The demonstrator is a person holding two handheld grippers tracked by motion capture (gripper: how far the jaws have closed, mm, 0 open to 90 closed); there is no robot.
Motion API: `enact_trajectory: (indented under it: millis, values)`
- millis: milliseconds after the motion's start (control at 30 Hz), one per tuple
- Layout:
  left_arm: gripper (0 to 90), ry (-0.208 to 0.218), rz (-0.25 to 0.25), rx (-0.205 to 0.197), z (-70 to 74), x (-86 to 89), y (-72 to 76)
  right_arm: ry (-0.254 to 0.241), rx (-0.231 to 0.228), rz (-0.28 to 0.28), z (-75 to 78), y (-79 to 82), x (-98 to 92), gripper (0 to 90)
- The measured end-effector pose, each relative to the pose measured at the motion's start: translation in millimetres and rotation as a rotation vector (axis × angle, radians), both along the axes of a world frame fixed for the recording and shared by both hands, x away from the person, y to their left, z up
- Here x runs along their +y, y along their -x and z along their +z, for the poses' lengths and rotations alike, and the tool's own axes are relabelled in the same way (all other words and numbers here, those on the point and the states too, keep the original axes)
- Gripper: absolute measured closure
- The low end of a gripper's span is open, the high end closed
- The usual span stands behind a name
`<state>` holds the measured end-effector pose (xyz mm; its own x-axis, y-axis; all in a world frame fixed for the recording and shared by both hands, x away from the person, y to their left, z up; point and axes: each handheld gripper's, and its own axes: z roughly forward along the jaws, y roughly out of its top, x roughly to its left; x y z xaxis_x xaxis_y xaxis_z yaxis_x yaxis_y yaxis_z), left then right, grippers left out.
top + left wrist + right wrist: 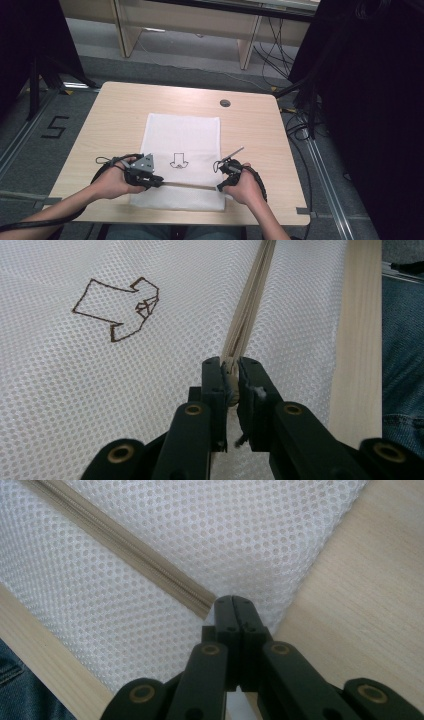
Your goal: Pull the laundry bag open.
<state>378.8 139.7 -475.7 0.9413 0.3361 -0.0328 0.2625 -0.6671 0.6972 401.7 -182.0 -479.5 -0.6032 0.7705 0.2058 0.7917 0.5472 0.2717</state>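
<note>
Zipper [245, 315] work: your left gripper [231, 371] clamps the pull; right gripper [234, 609] pinches the mesh bag [210, 535] edge, so draw straight away, keeping tension.

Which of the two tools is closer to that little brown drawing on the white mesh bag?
Left. The left tool sits just beside and below the brown drawing, clamped on the zipper. The right tool pinches the bag's far end, farther from the drawing.
</note>
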Motion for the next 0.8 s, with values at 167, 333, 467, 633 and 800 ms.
enact_trajectory:
  millis: [167,333,467,633,800]
  values:
    - [81.9,0.010,0.001,0.003,-0.3,0.2,0.7,0.001,-0.002,0.003,0.0,0.0,0.0,90.0]
    - [82.0,0.004,-0.003,-0.002,-1.0,0.4,1.5,0.002,0.003,-0.006,0.2,0.3,0.4,90.0]
    - [82.0,-0.003,-0.007,-0.010,-1.4,1.6,0.8,0.002,0.006,-0.007,0.2,0.1,0.2,90.0]
    - [82.0,-0.001,-0.004,-0.008,-1.5,4.5,2.1,0.000,0.009,-0.013,0.4,0.6,-0.1,90.0]
    - [81.9,0.004,0.011,0.000,-2.1,8.6,2.4,-0.001,0.010,-0.013,0.3,0.5,-0.2,90.0]
